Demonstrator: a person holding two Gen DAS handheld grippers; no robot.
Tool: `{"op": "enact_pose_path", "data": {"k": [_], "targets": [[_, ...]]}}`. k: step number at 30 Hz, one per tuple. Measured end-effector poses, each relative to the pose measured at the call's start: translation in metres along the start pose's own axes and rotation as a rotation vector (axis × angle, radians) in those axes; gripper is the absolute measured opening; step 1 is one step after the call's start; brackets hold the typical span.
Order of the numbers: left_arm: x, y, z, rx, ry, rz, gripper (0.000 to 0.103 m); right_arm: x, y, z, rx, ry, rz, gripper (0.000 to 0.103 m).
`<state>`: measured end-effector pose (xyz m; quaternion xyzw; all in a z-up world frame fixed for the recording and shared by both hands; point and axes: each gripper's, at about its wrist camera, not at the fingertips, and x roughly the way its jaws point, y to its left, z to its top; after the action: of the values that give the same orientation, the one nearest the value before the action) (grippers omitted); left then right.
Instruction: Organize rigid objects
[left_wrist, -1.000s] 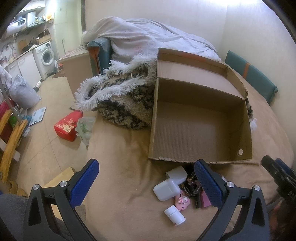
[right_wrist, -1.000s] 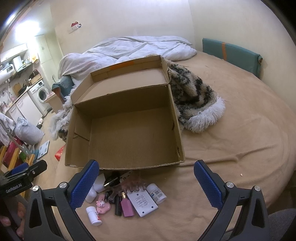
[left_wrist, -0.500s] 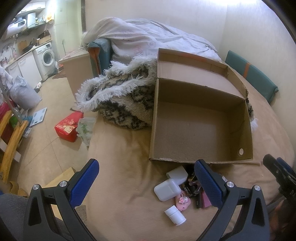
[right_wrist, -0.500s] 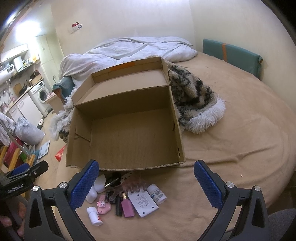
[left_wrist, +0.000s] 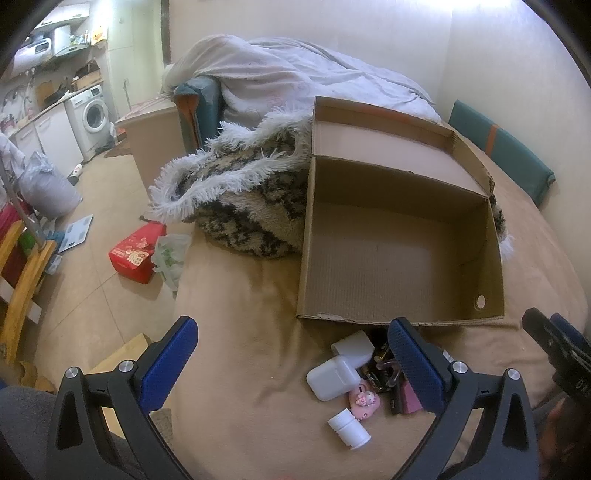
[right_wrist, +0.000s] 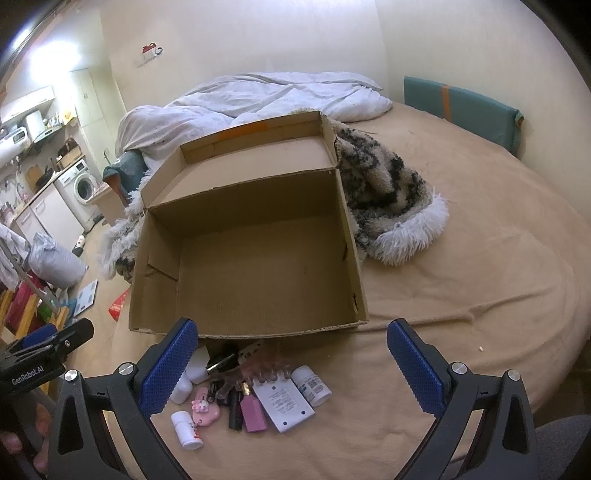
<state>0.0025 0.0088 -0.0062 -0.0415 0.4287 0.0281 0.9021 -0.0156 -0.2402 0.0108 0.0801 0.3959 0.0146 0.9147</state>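
An open, empty cardboard box (left_wrist: 399, 254) (right_wrist: 255, 258) lies on the tan bed. In front of its near wall sits a pile of small rigid items: white bottles (left_wrist: 332, 376) (right_wrist: 186, 428), a pink charm (left_wrist: 364, 400) (right_wrist: 205, 408), a pink bottle (right_wrist: 253, 410), a white flat pack (right_wrist: 286, 404), a white labelled bottle (right_wrist: 310, 384). My left gripper (left_wrist: 291, 354) is open and empty above the pile's left side. My right gripper (right_wrist: 291, 354) is open and empty above the pile.
A fluffy patterned blanket (left_wrist: 243, 192) (right_wrist: 391, 195) lies behind and beside the box, with a white duvet (right_wrist: 280, 96) beyond. The bed's left edge drops to a floor with a red bag (left_wrist: 136, 253). A teal cushion (right_wrist: 461, 107) leans on the wall.
Both views have shifted only slightly; the box and pile sit a touch lower in frame. Nothing was grasped or moved.
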Motion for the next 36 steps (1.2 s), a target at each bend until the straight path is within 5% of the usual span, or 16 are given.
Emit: {"op": "enact_pose_path", "data": {"k": [8, 18, 26, 29, 33, 36], "targets": [[0.003, -0.003, -0.001, 0.005, 0.021, 0.000, 0.103, 0.000, 0.001, 0.000, -0.004, 0.007, 0.001, 0.103], [0.026, 0.002, -0.007, -0.029, 0.144, -0.004, 0.103, 0.015, 0.001, -0.005, -0.008, 0.100, -0.003, 0.103], [0.068, 0.002, -0.032, -0.030, 0.359, 0.052, 0.102, 0.027, -0.002, -0.012, -0.006, 0.171, -0.029, 0.103], [0.083, -0.006, -0.044, -0.043, 0.444, 0.002, 0.084, 0.031, -0.004, -0.013, 0.002, 0.199, -0.021, 0.103], [0.101, -0.019, -0.060, -0.063, 0.532, -0.033, 0.080, 0.032, -0.009, -0.014, 0.007, 0.216, -0.017, 0.103], [0.117, -0.027, -0.072, -0.066, 0.605, -0.052, 0.060, 0.032, -0.016, -0.014, 0.027, 0.225, -0.016, 0.103]]}}
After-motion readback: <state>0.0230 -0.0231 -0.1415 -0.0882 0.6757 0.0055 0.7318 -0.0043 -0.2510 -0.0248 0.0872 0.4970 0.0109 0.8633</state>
